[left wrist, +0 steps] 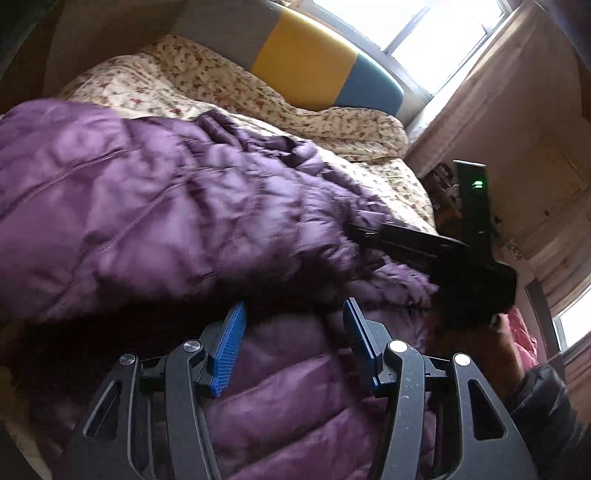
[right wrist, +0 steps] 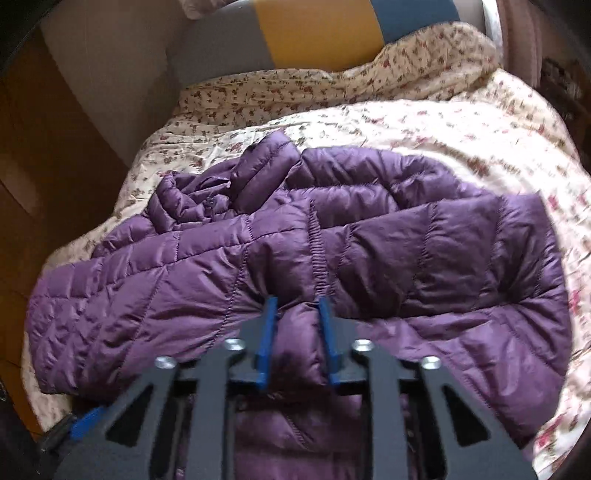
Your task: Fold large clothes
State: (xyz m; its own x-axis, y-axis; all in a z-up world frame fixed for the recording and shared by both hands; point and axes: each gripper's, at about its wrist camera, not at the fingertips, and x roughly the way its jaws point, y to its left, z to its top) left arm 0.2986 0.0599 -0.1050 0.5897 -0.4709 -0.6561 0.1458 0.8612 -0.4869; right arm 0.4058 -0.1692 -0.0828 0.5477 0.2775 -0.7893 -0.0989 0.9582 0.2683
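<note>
A purple quilted puffer jacket (right wrist: pixel 332 251) lies spread across a floral bedspread (right wrist: pixel 424 122). In the left wrist view the jacket (left wrist: pixel 147 206) fills the left and middle, with a fold raised over a lower layer. My left gripper (left wrist: pixel 293 314) is open, its blue pads apart over the lower layer, holding nothing. My right gripper (right wrist: pixel 295 304) is shut on a puffed fold of the jacket at its near edge. The right gripper also shows in the left wrist view (left wrist: pixel 436 254), reaching into the jacket from the right.
A headboard with grey, yellow and blue panels (left wrist: pixel 306 55) stands behind the bed. A bright window (left wrist: pixel 424 22) is at the back right. A pink cloth (left wrist: pixel 521 332) shows at the right edge. A brown wall (right wrist: pixel 55 147) runs along the bed's left.
</note>
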